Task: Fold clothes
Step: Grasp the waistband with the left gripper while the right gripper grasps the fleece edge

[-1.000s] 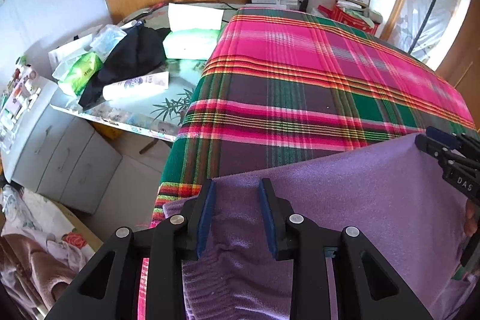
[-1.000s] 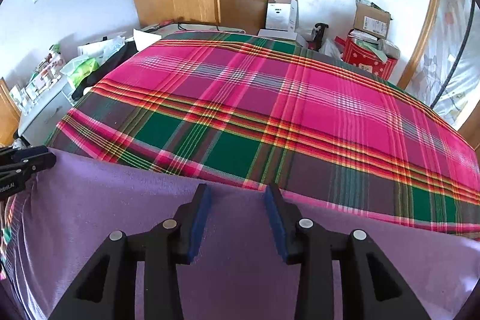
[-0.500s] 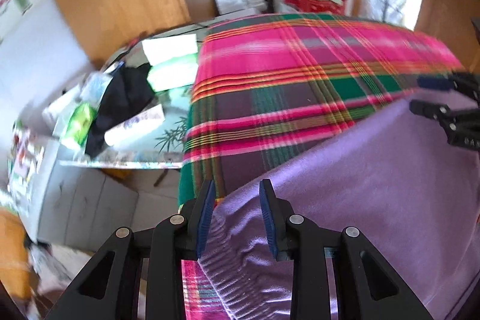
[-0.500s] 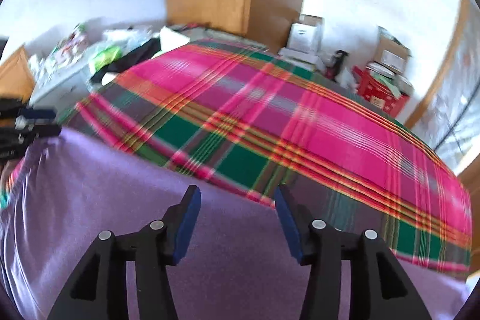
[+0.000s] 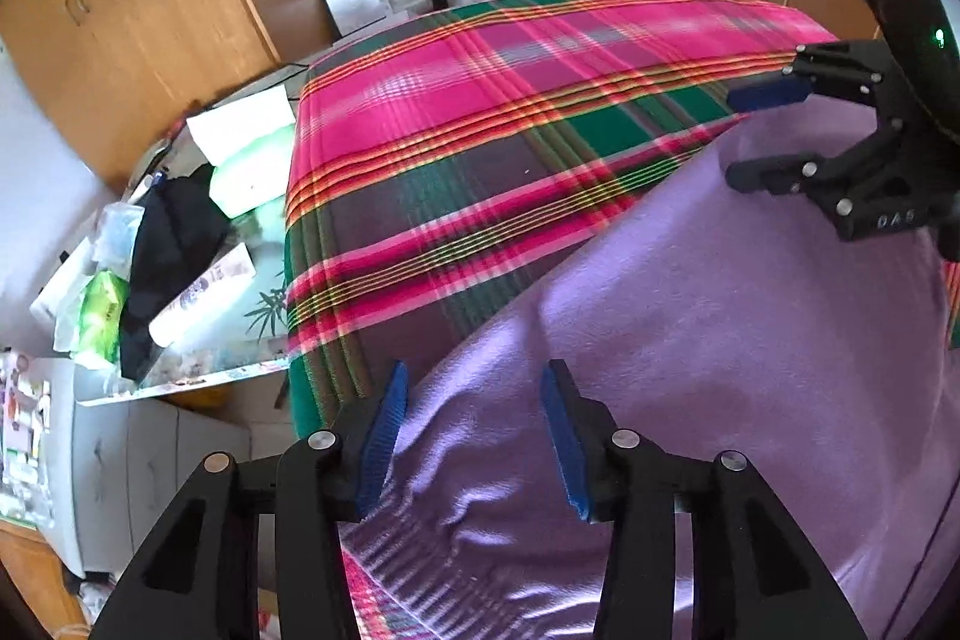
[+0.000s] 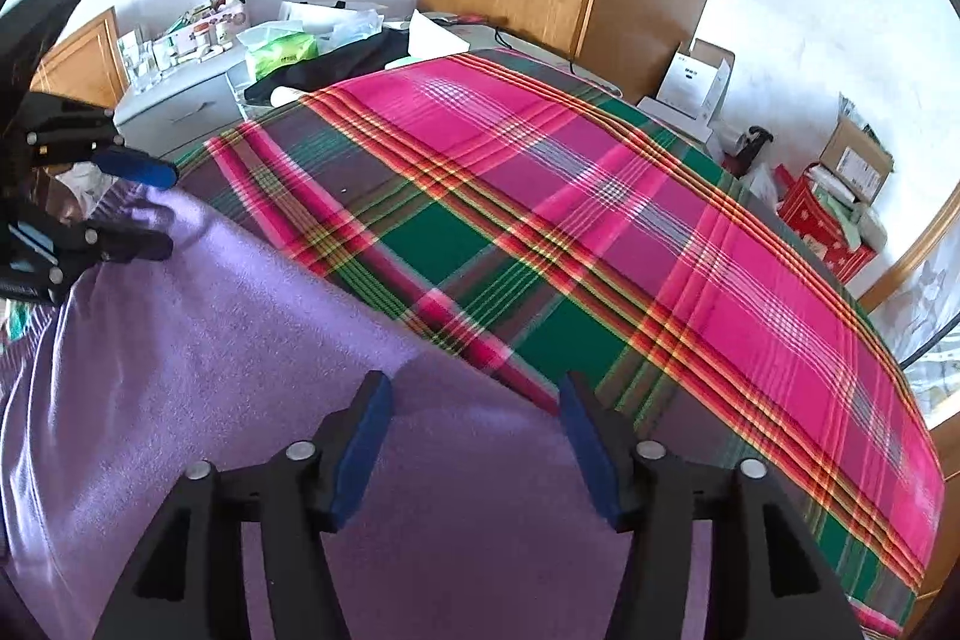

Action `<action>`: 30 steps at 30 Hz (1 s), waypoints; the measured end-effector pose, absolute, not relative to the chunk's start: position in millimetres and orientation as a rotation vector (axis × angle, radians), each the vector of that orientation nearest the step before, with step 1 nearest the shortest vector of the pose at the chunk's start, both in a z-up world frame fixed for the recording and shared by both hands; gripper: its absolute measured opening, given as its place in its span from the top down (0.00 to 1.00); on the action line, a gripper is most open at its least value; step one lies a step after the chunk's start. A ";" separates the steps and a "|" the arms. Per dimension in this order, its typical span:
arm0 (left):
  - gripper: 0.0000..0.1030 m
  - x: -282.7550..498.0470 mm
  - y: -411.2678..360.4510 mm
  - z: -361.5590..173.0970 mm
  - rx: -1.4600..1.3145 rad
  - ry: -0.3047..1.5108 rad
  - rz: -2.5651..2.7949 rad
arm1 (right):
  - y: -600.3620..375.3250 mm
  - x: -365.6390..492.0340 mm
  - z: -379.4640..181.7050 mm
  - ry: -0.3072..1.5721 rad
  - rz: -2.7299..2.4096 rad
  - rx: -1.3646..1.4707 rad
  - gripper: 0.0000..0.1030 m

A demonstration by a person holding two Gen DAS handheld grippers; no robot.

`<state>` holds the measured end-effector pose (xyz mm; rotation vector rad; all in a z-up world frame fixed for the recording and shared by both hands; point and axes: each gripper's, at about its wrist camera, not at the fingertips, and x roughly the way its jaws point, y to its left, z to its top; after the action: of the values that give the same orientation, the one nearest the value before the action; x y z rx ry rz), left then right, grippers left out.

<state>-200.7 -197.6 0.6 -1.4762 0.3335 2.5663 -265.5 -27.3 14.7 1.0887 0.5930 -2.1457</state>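
The letters "DAS" stand embossed on the black body of the right gripper (image 5: 768, 133), seen above the purple garment (image 5: 720, 340) in the left wrist view. Print on the boxes and packets beside the plaid bedspread (image 5: 480, 100) is too small to read.

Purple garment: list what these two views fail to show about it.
- Purple garment: type and full outline, cut off by the bottom edge in both views.
- Its near hem: hidden behind the left tool and right tool.
- Whether it is already folded: cannot tell.
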 end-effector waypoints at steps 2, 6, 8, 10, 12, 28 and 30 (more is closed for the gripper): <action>0.53 -202.5 -199.8 -0.2 -1.473 0.297 2.553 | -26.5 -269.4 13.9 0.581 -2.142 1.093 0.39; 0.53 -205.3 -200.1 -1.8 -1.458 0.271 2.529 | -23.8 -274.4 11.5 0.529 -2.126 1.100 0.38; 0.53 -204.8 -200.9 -2.1 -1.448 0.255 2.523 | -19.1 -278.8 10.0 0.476 -2.113 1.128 0.37; 0.53 -203.5 -205.4 -3.1 -1.439 0.202 2.517 | -16.5 -279.9 9.6 0.437 -2.116 1.147 0.37; 0.53 -201.7 -207.3 -3.3 -1.425 0.178 2.516 | -18.7 -275.6 9.6 0.454 -2.120 1.141 0.39; 0.92 -187.4 -202.8 0.5 -1.431 0.241 2.567 | -26.4 -245.0 15.6 0.574 -2.086 1.091 0.93; 0.93 -184.5 -202.6 0.9 -1.428 0.249 2.580 | -25.0 -240.4 16.4 0.578 -2.107 1.078 0.95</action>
<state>-184.5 -202.6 0.9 -1.4276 0.2492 2.5800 -240.4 -25.0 16.4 1.0777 0.5782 -2.1067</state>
